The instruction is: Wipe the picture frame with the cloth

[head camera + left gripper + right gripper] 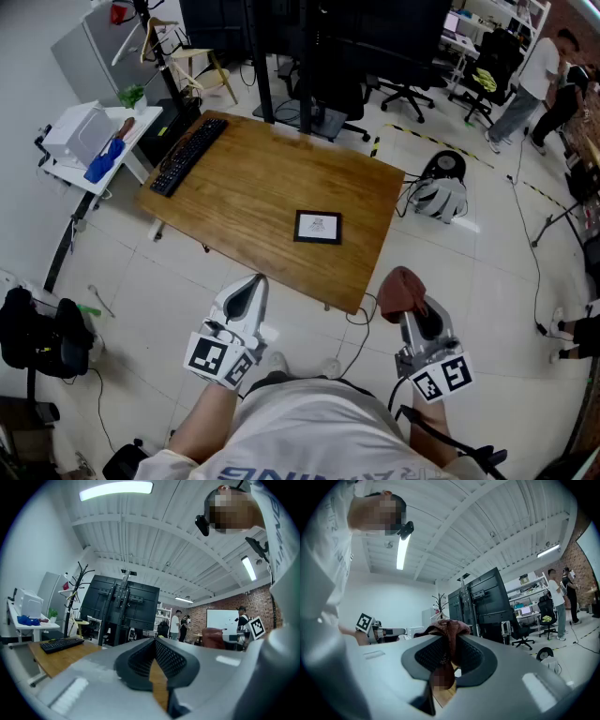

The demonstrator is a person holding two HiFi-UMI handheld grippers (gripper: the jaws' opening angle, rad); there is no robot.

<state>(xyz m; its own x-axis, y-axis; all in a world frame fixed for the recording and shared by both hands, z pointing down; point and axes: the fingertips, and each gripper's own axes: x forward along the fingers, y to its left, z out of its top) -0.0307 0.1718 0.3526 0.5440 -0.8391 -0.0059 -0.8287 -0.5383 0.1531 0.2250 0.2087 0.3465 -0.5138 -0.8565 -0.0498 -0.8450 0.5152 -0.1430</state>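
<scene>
Currently the right gripper (412,307) is clamped on the reddish-brown cloth (399,287), held just off the wooden table's (253,187) near edge. Left gripper (253,285) hangs alongside w/ jaws closed on nothing. Picture frame (318,227) lies flat on the table's near-right part, apart from both grippers.

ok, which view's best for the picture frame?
Head view: the picture frame lies flat on the wooden table, whole and unobstructed. The left gripper view shows only some table surface, no frame; the right gripper view shows mostly the clamped cloth, no frame.
</scene>
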